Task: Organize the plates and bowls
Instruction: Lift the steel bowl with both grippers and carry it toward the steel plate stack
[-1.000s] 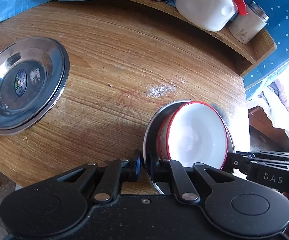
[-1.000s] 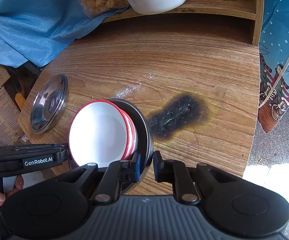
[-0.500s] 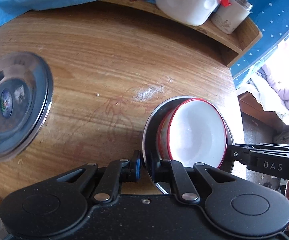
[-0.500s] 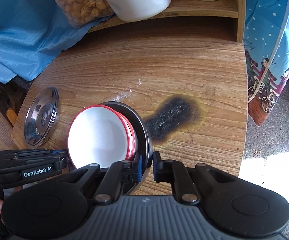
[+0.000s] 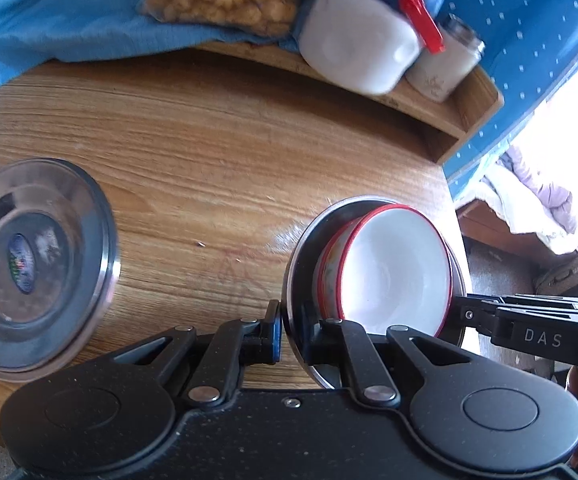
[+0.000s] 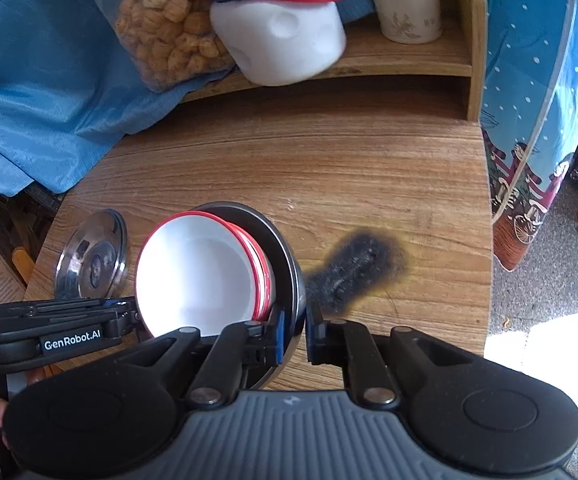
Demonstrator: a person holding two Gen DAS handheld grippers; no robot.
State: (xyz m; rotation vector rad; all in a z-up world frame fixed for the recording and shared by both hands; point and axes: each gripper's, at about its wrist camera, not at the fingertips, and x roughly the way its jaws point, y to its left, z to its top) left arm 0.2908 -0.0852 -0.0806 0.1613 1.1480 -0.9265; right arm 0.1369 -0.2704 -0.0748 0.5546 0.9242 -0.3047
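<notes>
A steel plate carries a stack of white bowls with red rims. My left gripper is shut on the plate's left rim. My right gripper is shut on its right rim, and the plate and bowls show in that view too. The stack is held above the wooden table. A second steel plate with a sticker lies on the table at the left; it also shows in the right wrist view.
A black burn mark is on the table right of the stack. A low wooden shelf at the back holds a white jug, a cup and a snack bag. Blue cloth drapes at the left.
Both grippers have lifted the plate with the bowls higher and pulled back a little. The views tilt up, so the shelf shows more. The second plate has not moved on the table.
</notes>
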